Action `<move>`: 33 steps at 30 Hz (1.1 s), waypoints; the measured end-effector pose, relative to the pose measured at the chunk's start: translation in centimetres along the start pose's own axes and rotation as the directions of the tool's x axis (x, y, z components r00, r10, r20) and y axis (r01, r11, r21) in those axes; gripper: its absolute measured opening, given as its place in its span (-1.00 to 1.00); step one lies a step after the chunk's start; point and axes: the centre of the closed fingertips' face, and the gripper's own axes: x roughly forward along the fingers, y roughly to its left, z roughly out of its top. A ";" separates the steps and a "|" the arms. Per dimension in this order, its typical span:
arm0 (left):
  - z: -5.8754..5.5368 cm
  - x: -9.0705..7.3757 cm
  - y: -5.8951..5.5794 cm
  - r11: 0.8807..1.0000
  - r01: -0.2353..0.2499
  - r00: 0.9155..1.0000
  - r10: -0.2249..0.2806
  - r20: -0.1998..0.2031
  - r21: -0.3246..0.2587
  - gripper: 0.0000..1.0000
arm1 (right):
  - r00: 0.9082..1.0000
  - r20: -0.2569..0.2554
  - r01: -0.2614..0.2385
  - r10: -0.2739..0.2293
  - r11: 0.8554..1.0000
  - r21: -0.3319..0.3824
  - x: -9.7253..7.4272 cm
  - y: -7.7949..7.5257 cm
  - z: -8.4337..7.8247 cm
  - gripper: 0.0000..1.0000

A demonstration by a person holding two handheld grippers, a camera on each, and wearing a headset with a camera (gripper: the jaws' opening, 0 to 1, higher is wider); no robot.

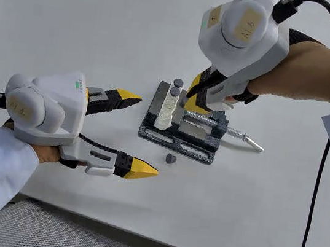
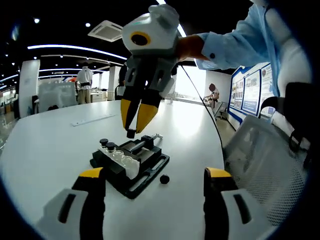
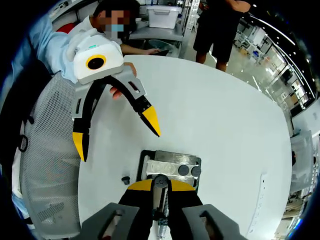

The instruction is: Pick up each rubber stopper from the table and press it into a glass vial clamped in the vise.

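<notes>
A black vise [image 1: 174, 143] stands mid-table and clamps a row of glass vials [image 1: 167, 108]; two at the far end carry grey rubber stoppers [image 1: 176, 86]. One loose stopper [image 1: 171, 158] lies on the table by the vise's near edge. My right gripper [image 1: 188, 99] hovers just above the vise, shut on a dark stopper [image 2: 130, 133], seen over the open vials as the held stopper [image 3: 160, 180]. My left gripper [image 1: 135, 133] stands open left of the vise, nothing between its fingers; the loose stopper [image 2: 164, 178] lies ahead of it.
The vise's screw handle [image 1: 243, 137] sticks out to the right. The white table [image 1: 105, 27] stretches wide around the vise, with its near edge and a mesh chair [image 1: 43, 229] below. A black cable [image 1: 316, 183] hangs from the right gripper. People stand beyond the table.
</notes>
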 end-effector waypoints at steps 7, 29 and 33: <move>0.0 -0.1 0.3 1.000 -0.017 1.000 0.017 -0.008 0.000 0.59 | 0.999 -0.030 -0.016 0.015 0.999 -0.029 1.0 -0.5 0.2 -0.86; -0.5 -0.4 0.8 0.998 -0.044 0.999 0.044 -0.006 -0.035 0.61 | 0.994 -0.105 -0.051 0.036 0.988 -0.146 2.7 -1.2 0.1 -0.86; -0.5 -0.4 0.7 0.998 -0.043 0.999 0.043 -0.007 -0.035 0.60 | 0.993 -0.113 -0.062 0.045 0.986 -0.156 3.0 -1.0 0.0 -0.86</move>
